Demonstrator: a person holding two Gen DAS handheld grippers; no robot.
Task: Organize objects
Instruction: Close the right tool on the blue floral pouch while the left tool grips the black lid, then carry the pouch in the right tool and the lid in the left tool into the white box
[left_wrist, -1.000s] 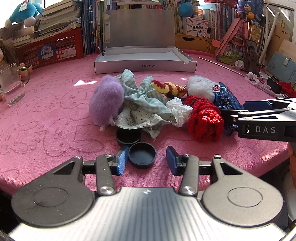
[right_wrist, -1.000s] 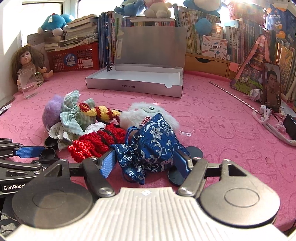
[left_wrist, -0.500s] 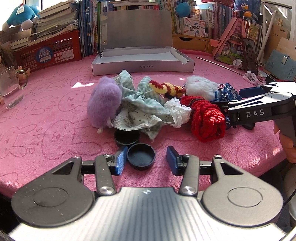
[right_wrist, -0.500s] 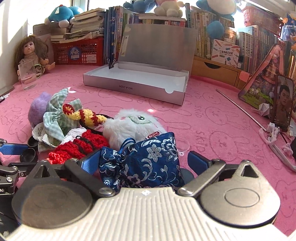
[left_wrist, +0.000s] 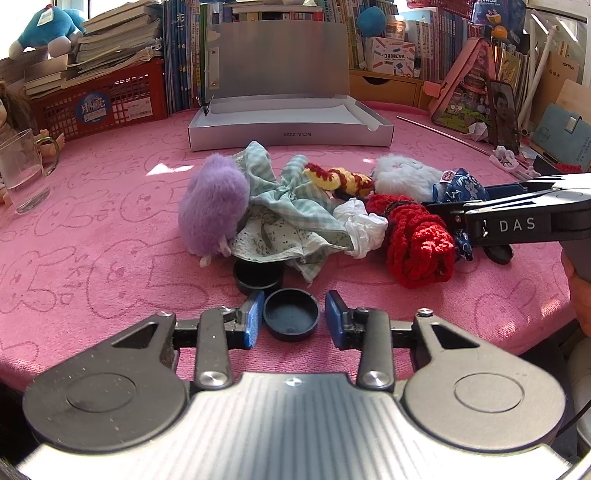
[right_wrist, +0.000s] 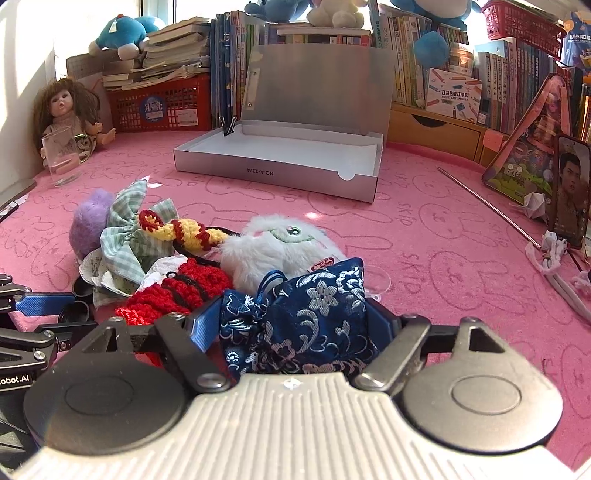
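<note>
Left wrist view, nearest: your left gripper (left_wrist: 291, 319) sits low over the pink cloth (left_wrist: 92, 236); its jaws are closing around a black cap (left_wrist: 291, 314), the left pad at the cap's rim, the right pad just clear of it.
Second cap: a black ring cap (left_wrist: 258, 276) lies just beyond, half under the checked cloth (left_wrist: 291, 206).
Pile, mid-table: purple pompom (left_wrist: 212, 210) on the left, checked cloth touching it, white scrap (left_wrist: 360, 225), red crochet piece (left_wrist: 417, 240) and a yellow-and-red crochet cord (left_wrist: 338, 179) behind.
Right wrist view, nearest: your right gripper (right_wrist: 295, 321) has its jaws closing on a blue brocade pouch (right_wrist: 306, 314); both pads lie against the pouch's sides, so you grip it.
Pouch position: at the pile's right end, against the red crochet piece and in front of the white plush toy (right_wrist: 280, 247).
Far centre: an open silver box (right_wrist: 280, 170) with its lid standing upright, well apart from the pile.
Far left: a glass mug (right_wrist: 61, 160) in front of a doll (right_wrist: 68, 107).
Far edge: a red basket (right_wrist: 162, 107) and rows of books (right_wrist: 229, 70).
</note>
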